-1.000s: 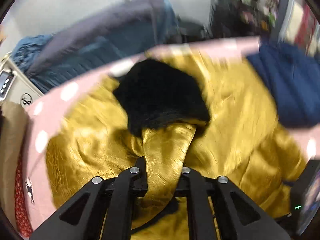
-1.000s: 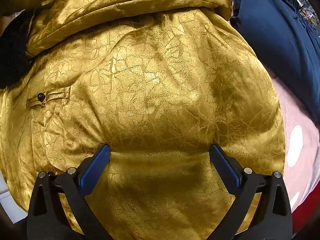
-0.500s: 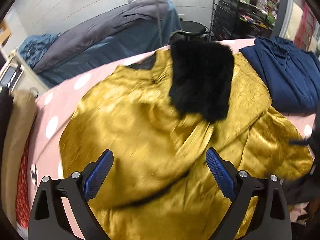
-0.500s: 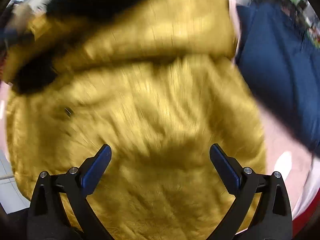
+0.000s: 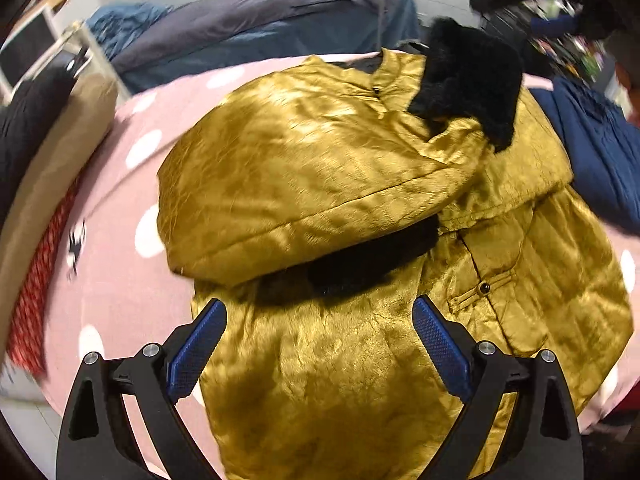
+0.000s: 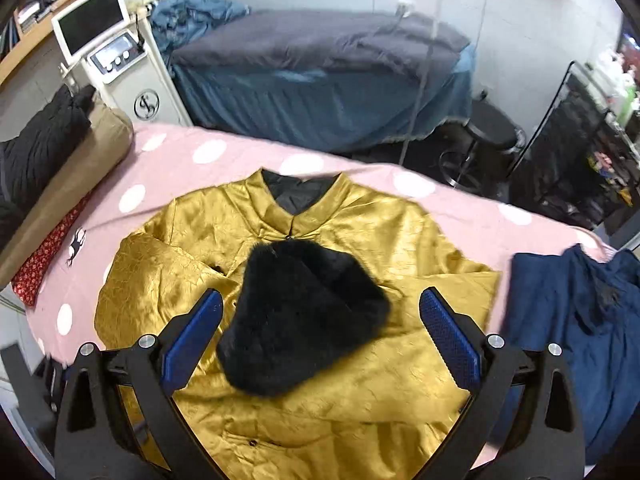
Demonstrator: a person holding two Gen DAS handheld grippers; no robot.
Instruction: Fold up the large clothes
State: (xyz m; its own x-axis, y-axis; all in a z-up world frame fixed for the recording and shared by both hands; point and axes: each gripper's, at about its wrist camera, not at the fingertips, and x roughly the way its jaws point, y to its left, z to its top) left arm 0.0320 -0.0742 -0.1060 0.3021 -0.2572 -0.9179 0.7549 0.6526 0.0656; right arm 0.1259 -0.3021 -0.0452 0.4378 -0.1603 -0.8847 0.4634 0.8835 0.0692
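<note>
I have the gold satin jacket [image 6: 360, 392] spread across the pink polka-dot bedspread [image 6: 208, 152], filling the centre and lower half of the right wrist view, with its collar [image 6: 298, 192] toward the top of the frame and its hem running off the bottom, so I read its long axis as top to bottom of that picture. Both sleeves are folded in over the chest, and their black fur cuffs [image 6: 296, 316] lie stacked at mid-frame. My left gripper [image 5: 318, 344] hangs above the cloth with its jaws spread wide and nothing between them. My right gripper [image 6: 320, 336] is also empty, its jaws starting to close, with only the cuffs far below in the gap. What worries me most is the fabric: it looks slick and puffy, and I judge that the folded sleeves could slide back out once I lift the hem toward the collar. In the left wrist view the near sleeve [image 5: 312, 184] already bulges rather than lying flat, and a black cuff peeks out from under its edge at mid-frame. Pinching only the top layer would drag it off the lining and skew the fold. The navy garment [image 6: 572, 340] lies just beside the jacket at the right edge, so a careless grab there could catch both.
</note>
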